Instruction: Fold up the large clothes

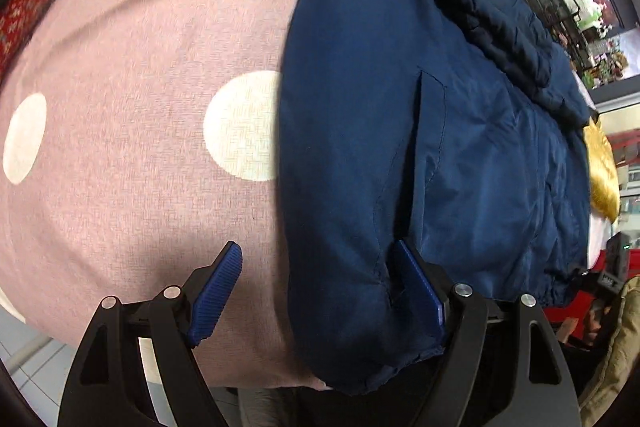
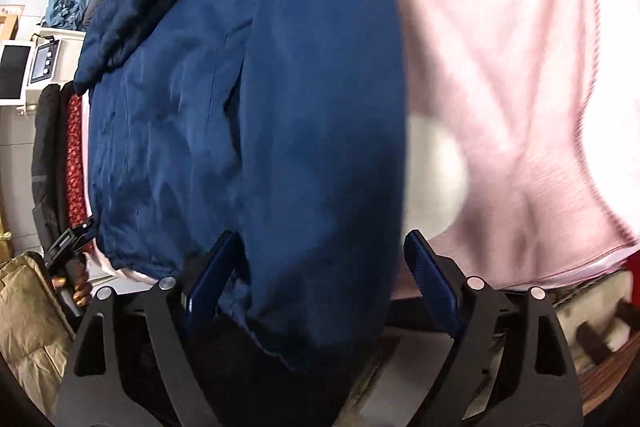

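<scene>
Jacket: navy, smooth nylon, flat on pink woven dotted sheet. Left gripper, right gripper: jaws wide, straddling jacket edge, ungripped.

Black claw, ribbed blue pads, silver screws

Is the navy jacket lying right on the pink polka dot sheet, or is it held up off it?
Touching. In the left wrist view the navy jacket lies flat on the pink polka dot sheet, its edge covering part of a white dot with no gap.
</scene>
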`<action>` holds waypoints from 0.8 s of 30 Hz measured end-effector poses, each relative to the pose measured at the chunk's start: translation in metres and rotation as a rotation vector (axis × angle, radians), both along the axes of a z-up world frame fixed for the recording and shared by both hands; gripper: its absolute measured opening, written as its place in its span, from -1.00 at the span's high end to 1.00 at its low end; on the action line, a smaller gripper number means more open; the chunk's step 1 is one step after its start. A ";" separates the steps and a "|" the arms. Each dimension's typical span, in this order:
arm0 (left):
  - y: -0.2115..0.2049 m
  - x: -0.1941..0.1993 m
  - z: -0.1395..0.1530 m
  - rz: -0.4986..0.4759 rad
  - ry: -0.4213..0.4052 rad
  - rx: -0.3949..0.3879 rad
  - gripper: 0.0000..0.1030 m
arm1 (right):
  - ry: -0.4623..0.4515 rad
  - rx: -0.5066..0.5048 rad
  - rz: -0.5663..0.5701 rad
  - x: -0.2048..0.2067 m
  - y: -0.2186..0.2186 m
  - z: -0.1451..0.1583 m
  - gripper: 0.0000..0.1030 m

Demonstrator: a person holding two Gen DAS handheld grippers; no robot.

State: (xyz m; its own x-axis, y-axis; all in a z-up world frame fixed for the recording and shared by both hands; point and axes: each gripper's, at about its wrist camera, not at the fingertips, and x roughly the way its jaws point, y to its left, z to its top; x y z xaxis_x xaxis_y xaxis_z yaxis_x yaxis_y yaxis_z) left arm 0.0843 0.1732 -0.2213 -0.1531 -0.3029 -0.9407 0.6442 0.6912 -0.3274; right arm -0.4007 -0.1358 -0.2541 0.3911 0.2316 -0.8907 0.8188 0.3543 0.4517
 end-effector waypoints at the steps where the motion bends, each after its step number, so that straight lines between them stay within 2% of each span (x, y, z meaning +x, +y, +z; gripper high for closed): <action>1: 0.008 0.004 0.007 0.014 0.008 -0.029 -0.49 | 0.002 0.000 0.003 0.000 0.002 -0.002 -0.65; 4: 0.034 0.015 0.021 0.070 0.035 -0.099 -0.60 | 0.007 -0.004 0.010 0.002 0.006 -0.002 -0.65; 8: 0.032 0.006 0.014 -0.011 0.054 -0.086 -0.64 | 0.014 -0.002 0.016 0.012 0.000 -0.005 -0.65; 12: -0.005 -0.024 -0.014 -0.107 0.151 -0.088 -0.64 | 0.015 0.002 0.055 0.028 -0.002 -0.005 -0.60; 14: -0.022 -0.035 -0.026 -0.140 0.110 -0.042 -0.63 | 0.032 -0.001 0.079 0.036 -0.001 -0.008 -0.46; 16: -0.032 -0.041 -0.027 -0.131 0.066 -0.012 -0.64 | 0.056 -0.007 0.078 0.036 0.000 -0.008 -0.16; 17: -0.033 -0.041 -0.024 -0.140 0.066 -0.011 -0.42 | 0.058 -0.007 0.073 0.032 0.000 -0.006 -0.06; 18: -0.032 -0.040 -0.021 -0.153 0.073 -0.018 -0.08 | 0.052 -0.004 0.066 0.030 0.000 -0.004 0.13; 19: -0.029 -0.037 -0.015 -0.163 0.080 -0.021 0.05 | 0.038 0.002 0.059 0.028 -0.001 -0.001 0.28; 20: -0.026 -0.034 -0.010 -0.165 0.088 -0.029 0.37 | 0.025 0.005 0.057 0.025 -0.001 0.003 0.35; 21: -0.022 -0.032 -0.003 -0.172 0.100 -0.042 0.54 | 0.008 0.005 0.063 0.025 0.001 0.010 0.43; 22: -0.019 -0.030 0.006 -0.191 0.109 -0.065 0.58 | -0.004 -0.001 0.077 0.027 0.003 0.017 0.48; 24: -0.017 -0.033 0.028 -0.255 0.077 -0.100 0.64 | -0.020 -0.017 0.117 0.028 0.009 0.033 0.52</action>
